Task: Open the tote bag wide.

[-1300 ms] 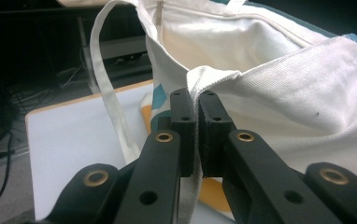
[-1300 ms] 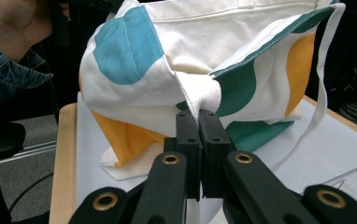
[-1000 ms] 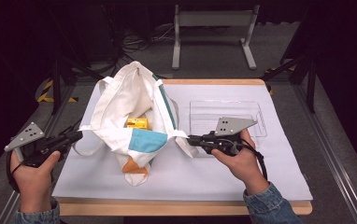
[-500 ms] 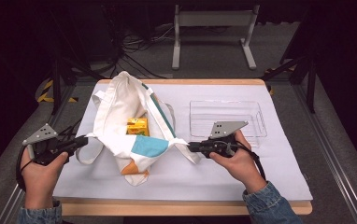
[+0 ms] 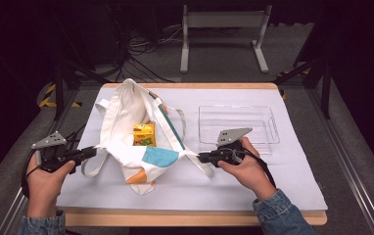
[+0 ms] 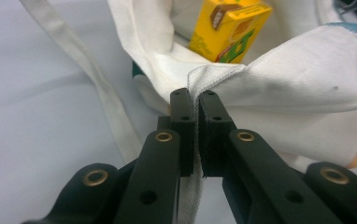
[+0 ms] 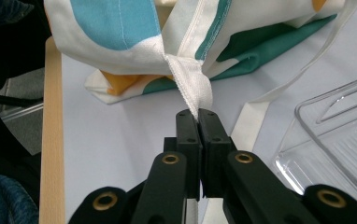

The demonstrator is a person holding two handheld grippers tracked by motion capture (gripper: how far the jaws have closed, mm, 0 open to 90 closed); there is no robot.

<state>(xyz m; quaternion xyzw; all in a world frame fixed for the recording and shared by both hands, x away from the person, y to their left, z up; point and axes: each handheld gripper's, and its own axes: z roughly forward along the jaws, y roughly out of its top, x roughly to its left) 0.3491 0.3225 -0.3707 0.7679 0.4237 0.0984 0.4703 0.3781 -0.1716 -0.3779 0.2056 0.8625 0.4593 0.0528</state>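
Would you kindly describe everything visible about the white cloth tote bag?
The white cloth tote bag lies on the white-covered table, mouth pulled open. It looks like woven canvas with blue, orange and teal patches and long white straps. A yellow juice carton sits inside. The left gripper pinches its rim; the right gripper pinches the opposite edge.

1. A white tote bag (image 5: pixel 138 132) sprawled across the table's (image 5: pixel 283 181) left half, its mouth spread wide between two clamped grippers.
2. A yellow juice carton (image 5: pixel 144 134) stood inside the opening, reachable from above.
3. A clear tray (image 5: pixel 237 122) occupied the right rear.
4. The front edge and right front corner lay open.
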